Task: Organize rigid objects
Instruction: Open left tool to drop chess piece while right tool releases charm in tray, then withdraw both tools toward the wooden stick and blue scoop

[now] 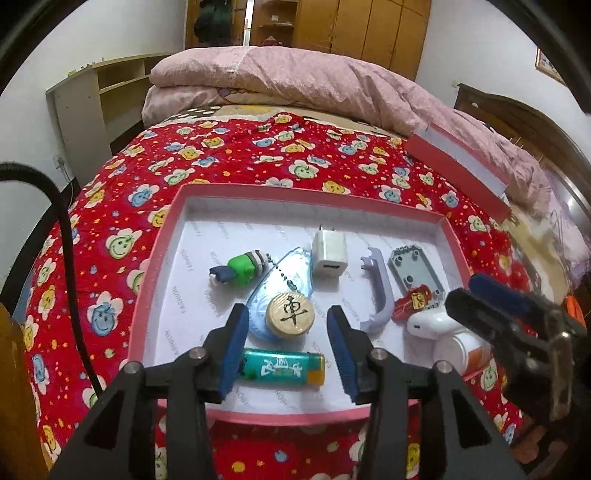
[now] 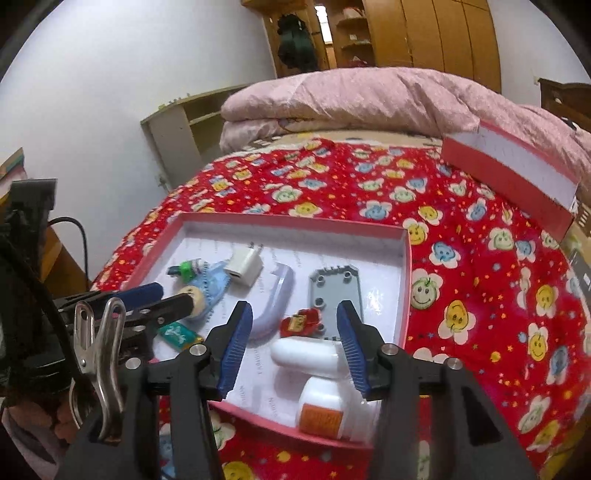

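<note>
With both grippers' fingers standing apart and empty, the left gripper (image 1: 286, 338) over the wooden chess piece (image 1: 290, 314) and the right gripper (image 2: 293, 341) over the white capsule case (image 2: 306, 354), a careless close could nudge neighbours in the crowded pink box (image 1: 155, 258).

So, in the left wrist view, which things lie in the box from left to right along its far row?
Green toy figure → white charger → lilac handle → grey plate.

Home bedroom: bed with red quilt (image 1: 258, 155), pink duvet (image 1: 295, 81), wooden wardrobe (image 1: 369, 29).
</note>
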Tool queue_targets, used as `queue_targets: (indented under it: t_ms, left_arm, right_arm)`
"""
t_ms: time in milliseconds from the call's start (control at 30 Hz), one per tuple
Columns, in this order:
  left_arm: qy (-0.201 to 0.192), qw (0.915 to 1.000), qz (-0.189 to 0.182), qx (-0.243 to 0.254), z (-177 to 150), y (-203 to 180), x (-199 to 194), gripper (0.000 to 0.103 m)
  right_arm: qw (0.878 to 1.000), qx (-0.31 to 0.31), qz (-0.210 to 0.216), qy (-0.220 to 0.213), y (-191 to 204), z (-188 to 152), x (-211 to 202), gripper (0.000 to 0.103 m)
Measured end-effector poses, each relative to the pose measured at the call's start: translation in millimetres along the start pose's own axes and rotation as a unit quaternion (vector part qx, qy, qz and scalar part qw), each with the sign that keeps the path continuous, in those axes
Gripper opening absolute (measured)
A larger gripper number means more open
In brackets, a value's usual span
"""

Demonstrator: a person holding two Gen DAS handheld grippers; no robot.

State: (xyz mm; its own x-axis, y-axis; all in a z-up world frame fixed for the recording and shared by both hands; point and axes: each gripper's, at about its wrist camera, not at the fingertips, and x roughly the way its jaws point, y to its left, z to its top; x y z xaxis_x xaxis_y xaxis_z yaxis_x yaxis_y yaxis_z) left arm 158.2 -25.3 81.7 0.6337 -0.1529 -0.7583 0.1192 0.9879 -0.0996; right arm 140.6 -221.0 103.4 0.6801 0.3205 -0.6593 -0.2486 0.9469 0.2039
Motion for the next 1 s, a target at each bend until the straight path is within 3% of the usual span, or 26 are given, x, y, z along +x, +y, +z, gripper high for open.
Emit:
queue_targets:
  t_ms: [433,1000]
  left_arm:
    - [-0.003,0.9999,-0.003,0.014,-20.8,-8.1,-41.2,0.046]
    - [0.018,0.9993,-0.012,0.03,-73.9,-15.4,-77.5,0.046]
  right_arm:
    - [0.999,-0.047,0.005,0.004,28.2,-16.8,-46.8,0.049]
    - [0.997,-0.055,0.004,0.055,44.0,-75.2,-83.3,0.049]
